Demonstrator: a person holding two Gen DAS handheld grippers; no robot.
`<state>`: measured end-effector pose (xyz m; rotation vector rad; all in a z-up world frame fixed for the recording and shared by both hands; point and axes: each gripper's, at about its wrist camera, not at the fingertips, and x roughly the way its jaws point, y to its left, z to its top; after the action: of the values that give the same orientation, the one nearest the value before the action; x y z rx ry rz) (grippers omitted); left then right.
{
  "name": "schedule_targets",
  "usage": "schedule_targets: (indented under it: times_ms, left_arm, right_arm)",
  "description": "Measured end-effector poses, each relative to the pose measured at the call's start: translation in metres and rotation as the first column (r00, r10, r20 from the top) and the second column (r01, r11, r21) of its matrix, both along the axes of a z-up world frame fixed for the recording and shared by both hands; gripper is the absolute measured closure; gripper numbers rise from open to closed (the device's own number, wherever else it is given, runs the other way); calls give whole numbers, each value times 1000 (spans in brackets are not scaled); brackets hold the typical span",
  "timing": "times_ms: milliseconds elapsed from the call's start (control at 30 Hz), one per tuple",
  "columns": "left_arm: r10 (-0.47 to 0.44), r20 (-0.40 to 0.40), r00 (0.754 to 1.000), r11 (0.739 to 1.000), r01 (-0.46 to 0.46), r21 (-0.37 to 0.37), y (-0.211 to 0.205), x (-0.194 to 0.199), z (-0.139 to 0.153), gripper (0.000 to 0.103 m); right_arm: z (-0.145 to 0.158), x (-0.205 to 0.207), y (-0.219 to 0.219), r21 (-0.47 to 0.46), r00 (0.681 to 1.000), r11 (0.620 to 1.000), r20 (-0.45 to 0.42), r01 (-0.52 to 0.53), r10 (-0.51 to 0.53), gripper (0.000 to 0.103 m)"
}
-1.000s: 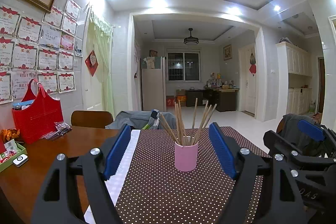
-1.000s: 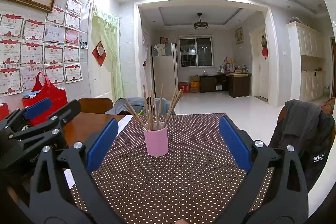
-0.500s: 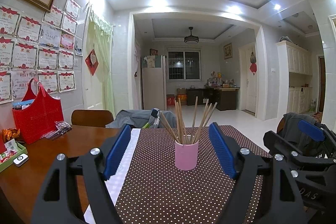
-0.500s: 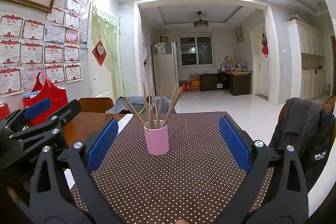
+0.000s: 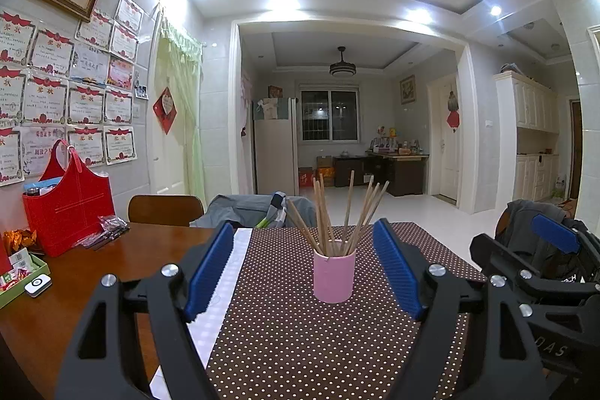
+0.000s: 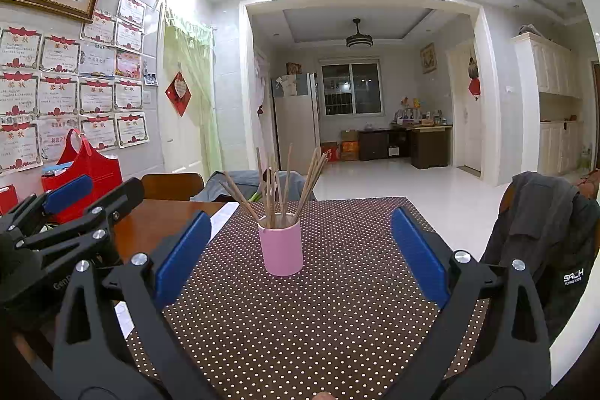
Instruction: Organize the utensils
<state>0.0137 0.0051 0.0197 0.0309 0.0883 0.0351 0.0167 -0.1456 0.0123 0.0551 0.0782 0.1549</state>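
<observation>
So the pink cup [image 5: 334,275] sits upright on the dotted brown cloth [image 5: 300,343] in the middle of the tabletop [image 5: 75,291], stuffed with wooden chopsticks [image 5: 337,212] fanning out the top. Left gripper [image 5: 305,267] and right gripper [image 6: 300,250] both hover on the near side of it, blue pads spread wide, holding nothing. A red bag [image 5: 67,208] stands far left by the wall.

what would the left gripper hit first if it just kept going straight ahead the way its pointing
Most likely the pink cup holding the chopsticks: it stands on the dotted table runner between the open left gripper's fingers, slightly right of centre. Depth is unclear, but nothing shows in front of it.
</observation>
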Motion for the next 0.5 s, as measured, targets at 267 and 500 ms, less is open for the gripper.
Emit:
schedule_targets:
  times_ms: [267, 500]
  left_arm:
    - [0, -4, 1000, 1000, 0, 2, 2, 1, 0, 27]
    - [2, -4, 1000, 1000, -2, 4, 3, 0, 0, 27]
  right_arm:
    - [1, 0, 1, 2, 1000, 1000, 0, 1, -1, 8]
    - [1, 0, 1, 3, 1000, 1000, -2, 1, -1, 8]
